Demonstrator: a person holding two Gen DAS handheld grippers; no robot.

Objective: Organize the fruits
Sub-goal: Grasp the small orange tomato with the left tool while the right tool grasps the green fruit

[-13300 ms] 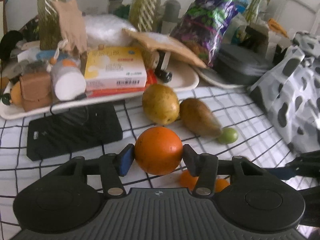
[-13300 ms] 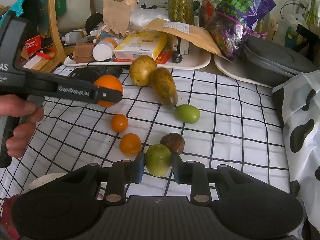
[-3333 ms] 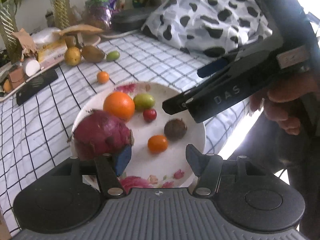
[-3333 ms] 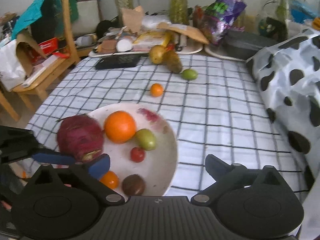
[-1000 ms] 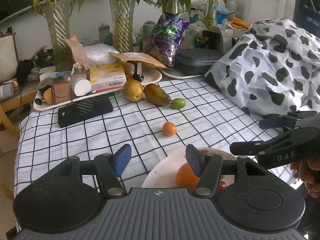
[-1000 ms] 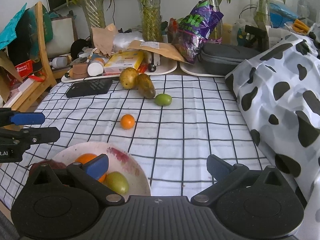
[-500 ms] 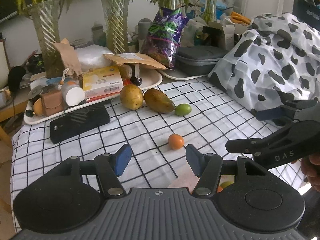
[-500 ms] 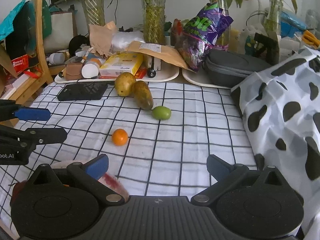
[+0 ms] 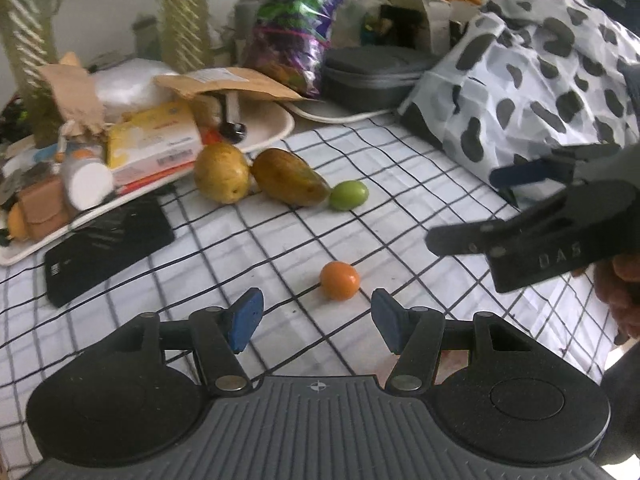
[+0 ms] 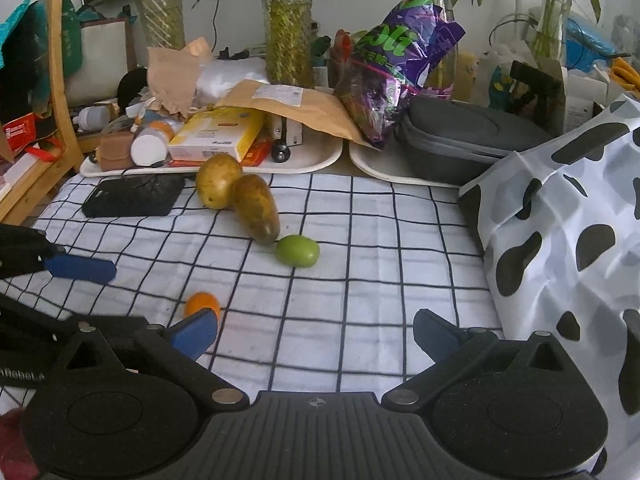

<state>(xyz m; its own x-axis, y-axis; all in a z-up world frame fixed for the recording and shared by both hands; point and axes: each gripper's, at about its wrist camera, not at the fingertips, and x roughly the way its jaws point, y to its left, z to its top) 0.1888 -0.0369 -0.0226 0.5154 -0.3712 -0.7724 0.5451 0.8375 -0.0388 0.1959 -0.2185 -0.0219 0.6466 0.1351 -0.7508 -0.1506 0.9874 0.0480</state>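
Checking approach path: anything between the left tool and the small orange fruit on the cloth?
Nothing visible. The left tool is open, and only bare checked cloth lies between it and the small orange fruit.

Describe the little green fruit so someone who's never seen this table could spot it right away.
On the checked tablecloth, find the two big yellow-brown fruits near the white tray. The green fruit lies at the tip of the longer one, the only green, smooth, egg-sized piece there.

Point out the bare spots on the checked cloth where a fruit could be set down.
Free: the cloth between the green fruit and the cow-print bag; also between the black device and the small orange. Crowded: the rear trays, and around the two yellow-brown fruits.
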